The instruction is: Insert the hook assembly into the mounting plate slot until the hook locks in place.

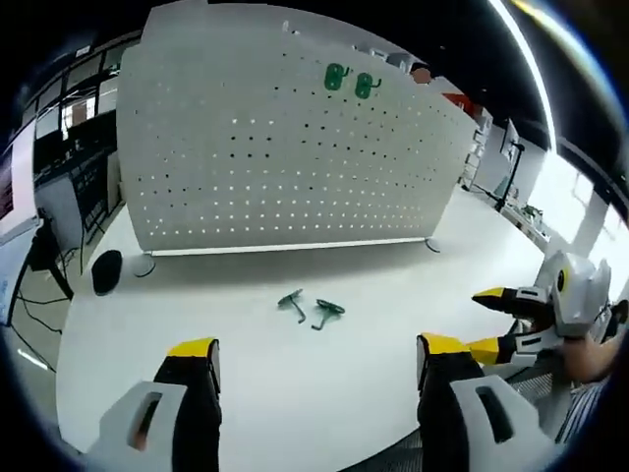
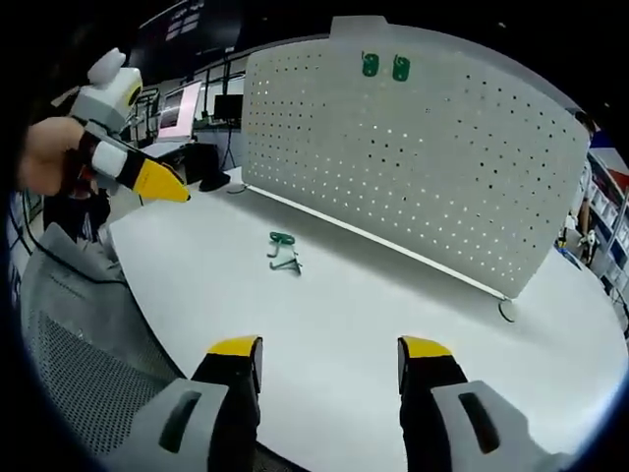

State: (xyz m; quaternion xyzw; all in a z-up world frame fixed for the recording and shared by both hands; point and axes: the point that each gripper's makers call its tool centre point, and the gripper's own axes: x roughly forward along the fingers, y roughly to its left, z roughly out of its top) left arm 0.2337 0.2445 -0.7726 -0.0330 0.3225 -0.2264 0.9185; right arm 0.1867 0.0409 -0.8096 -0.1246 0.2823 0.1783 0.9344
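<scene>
Two loose green hooks [image 1: 293, 303] [image 1: 326, 313] lie side by side on the white table [image 1: 413, 285], in front of the upright white pegboard [image 1: 295, 147]. Two more green hooks [image 1: 334, 77] [image 1: 365, 85] hang near the board's top edge. My left gripper [image 1: 316, 346] is open and empty, a short way back from the loose hooks. My right gripper [image 2: 329, 346] is open too, holding nothing, well short of the loose hooks [image 2: 283, 251]. In the right gripper view the pegboard [image 2: 423, 147] carries the mounted hooks [image 2: 371, 65] [image 2: 401, 68].
A black round object [image 1: 106, 270] sits at the board's left foot. A hand [image 2: 44, 157] holds the left gripper [image 2: 162, 184] at the table's near-left edge. A mesh chair [image 2: 88, 364] stands by that edge. Shelving and desks stand behind the board.
</scene>
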